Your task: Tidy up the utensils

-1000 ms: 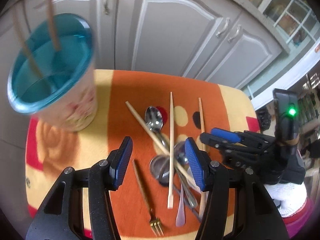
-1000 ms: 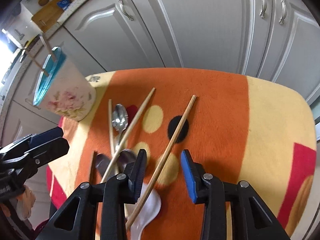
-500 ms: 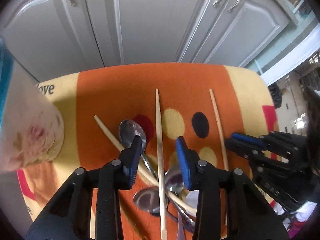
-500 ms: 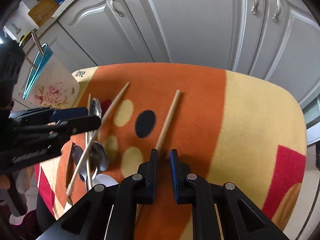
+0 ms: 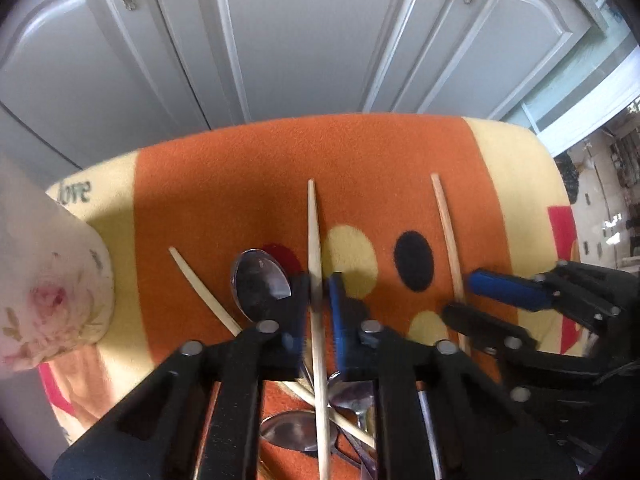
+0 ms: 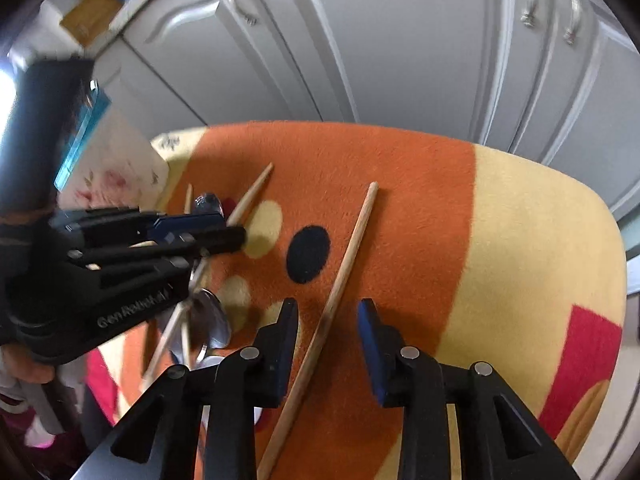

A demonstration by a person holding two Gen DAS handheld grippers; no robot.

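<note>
Between the spread right tongs lies one chopstick; left tongs pinch another chopstick.

We saw an orange cloth with cream edges, red patches and cream and black dots. The chopsticks were pale wood, the spoon silver, the cup white with pink flowers and a blue rim, the cabinets grey.

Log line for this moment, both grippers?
left gripper: closing around middle chopstick | right gripper: open, straddling right chopstick | cup: left
</note>
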